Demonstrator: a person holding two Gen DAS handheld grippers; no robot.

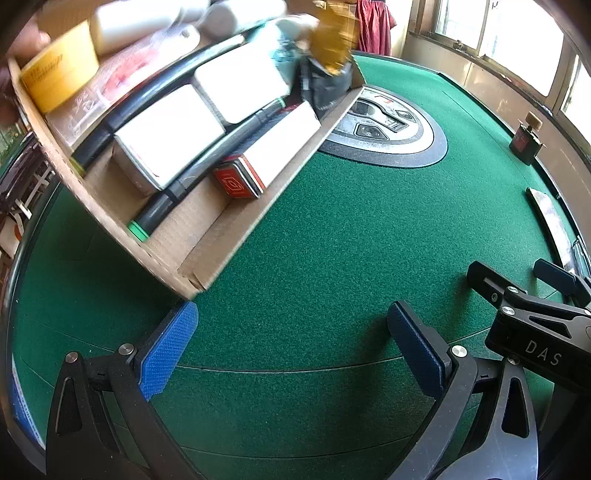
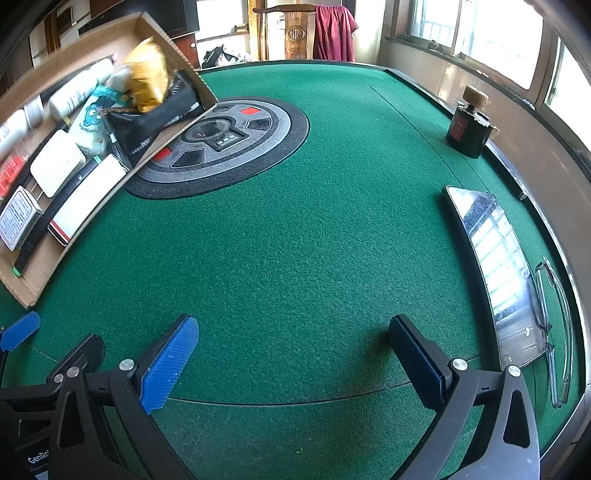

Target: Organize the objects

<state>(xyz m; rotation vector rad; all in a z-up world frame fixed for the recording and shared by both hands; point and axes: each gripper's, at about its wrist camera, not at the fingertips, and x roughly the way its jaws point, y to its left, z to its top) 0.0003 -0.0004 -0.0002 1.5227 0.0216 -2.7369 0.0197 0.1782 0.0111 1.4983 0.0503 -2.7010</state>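
Note:
A shallow cardboard box (image 1: 207, 254) sits on the green felt table at the left, also in the right wrist view (image 2: 26, 291). It holds white boxes (image 1: 166, 136), a red tin (image 1: 238, 181), a yellow tape roll (image 1: 59, 74), a black pen with a green cap (image 1: 147, 221), a black pouch (image 2: 147, 129) and a gold packet (image 2: 147, 77). My left gripper (image 1: 291, 350) is open and empty, just in front of the box's near corner. My right gripper (image 2: 293, 358) is open and empty over bare felt; it also shows in the left wrist view (image 1: 524, 291).
A dark ink bottle with a wooden cap (image 2: 469, 125) stands at the far right edge. A phone (image 2: 495, 269) and clear glasses (image 2: 554, 332) lie along the right rim. A round control panel (image 2: 221, 144) sits in the table's centre. A red cloth (image 2: 332, 33) hangs on a chair behind.

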